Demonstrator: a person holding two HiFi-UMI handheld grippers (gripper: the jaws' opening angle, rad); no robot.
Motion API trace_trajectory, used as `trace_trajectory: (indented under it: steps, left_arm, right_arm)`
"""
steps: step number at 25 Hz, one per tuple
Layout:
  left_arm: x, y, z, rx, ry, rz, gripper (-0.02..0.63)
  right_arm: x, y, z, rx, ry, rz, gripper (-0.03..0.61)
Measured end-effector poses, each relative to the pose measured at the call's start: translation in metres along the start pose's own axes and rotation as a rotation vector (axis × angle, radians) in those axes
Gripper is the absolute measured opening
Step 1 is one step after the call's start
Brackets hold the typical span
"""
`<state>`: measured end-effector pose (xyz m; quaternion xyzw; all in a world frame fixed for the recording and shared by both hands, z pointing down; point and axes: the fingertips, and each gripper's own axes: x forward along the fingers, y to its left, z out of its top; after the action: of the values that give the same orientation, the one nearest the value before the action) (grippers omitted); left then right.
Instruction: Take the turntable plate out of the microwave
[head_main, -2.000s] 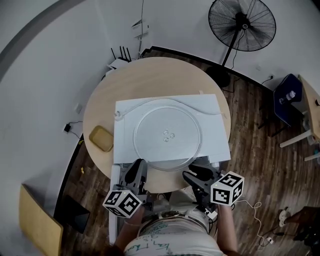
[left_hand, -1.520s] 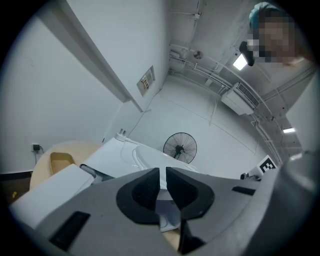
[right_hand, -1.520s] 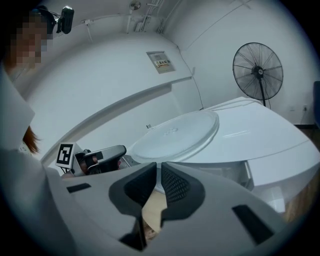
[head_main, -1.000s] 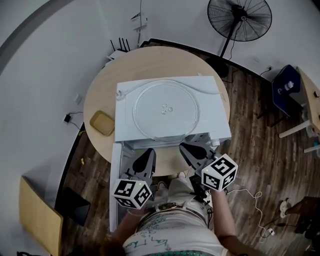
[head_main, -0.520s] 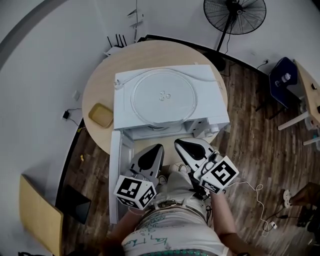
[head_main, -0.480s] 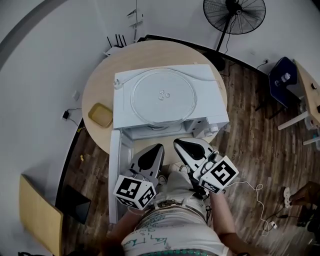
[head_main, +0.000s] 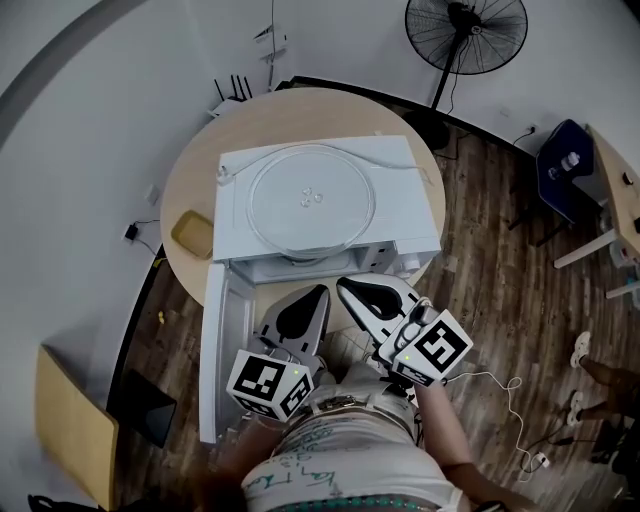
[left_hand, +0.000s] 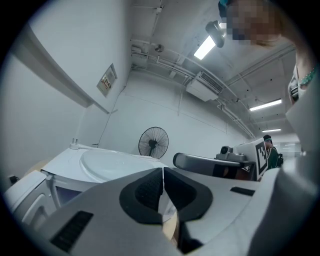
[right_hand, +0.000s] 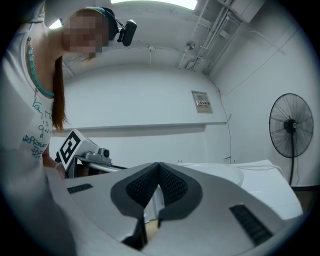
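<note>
Currently the turntable plate (head_main: 308, 198) lies flat on top of the microwave (head_main: 405, 235), outside the cavity — the removal step reads as complete. The microwave door (head_main: 214, 350) stands swung open at the left side of the unit. Left gripper (head_main: 312, 300): jaws closed pad to pad, nothing between them. Right gripper (head_main: 352, 292): jaws likewise closed and empty. Both are held roughly level in front of the open cavity, near the person's body, apart from the plate. Work left, as judged from this state: none on the plate itself — possibly closing the door, which the task does not require.
</note>
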<state>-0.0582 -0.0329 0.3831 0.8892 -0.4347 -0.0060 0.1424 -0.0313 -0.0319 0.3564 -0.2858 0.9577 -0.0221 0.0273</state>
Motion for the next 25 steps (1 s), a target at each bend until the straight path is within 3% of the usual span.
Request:
trace_trajectory:
  steps: [13,25]
  left_arm:
    - [0.034,-0.036,0.017,0.012,-0.051,0.096,0.018]
    - [0.04,-0.033,0.015,0.029,-0.062,0.205,0.018]
  right_arm:
    - [-0.032,-0.035,0.023,0.023,-0.023,0.094,-0.009]
    - [-0.032,-0.04,0.02,0.022,-0.019,0.169,-0.009]
